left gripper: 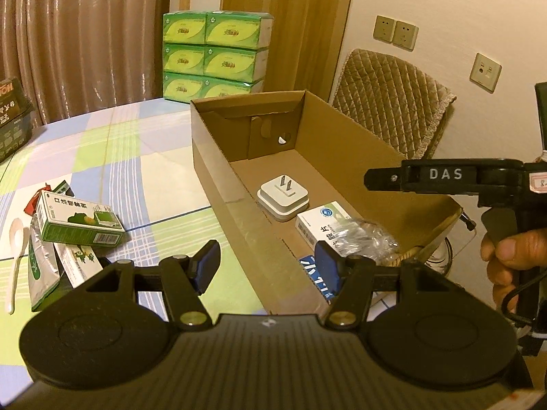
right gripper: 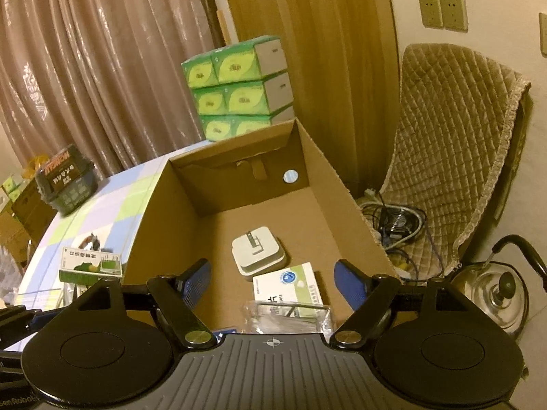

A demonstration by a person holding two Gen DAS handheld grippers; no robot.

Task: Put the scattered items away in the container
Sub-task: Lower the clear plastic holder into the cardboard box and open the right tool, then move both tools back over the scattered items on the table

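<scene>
Currently between picks: left gripper (left gripper: 265, 266) and right gripper (right gripper: 271, 287) both spread wide, holding nothing, at the cardboard box's (left gripper: 218, 184) near end. Box holds, near to far, a clear plastic bag (left gripper: 365, 239), white medicine box (left gripper: 321, 225) and white plug adapter (left gripper: 283, 201). Next, I'd say, swing left of the box for the green carton (left gripper: 80, 220), pouches under it, and white spoon (left gripper: 15, 249).

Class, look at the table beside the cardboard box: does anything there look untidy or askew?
Yes. The green carton lies tilted across foil sachets in a loose heap, with a white spoon beside it, all still outside the cardboard box.
</scene>
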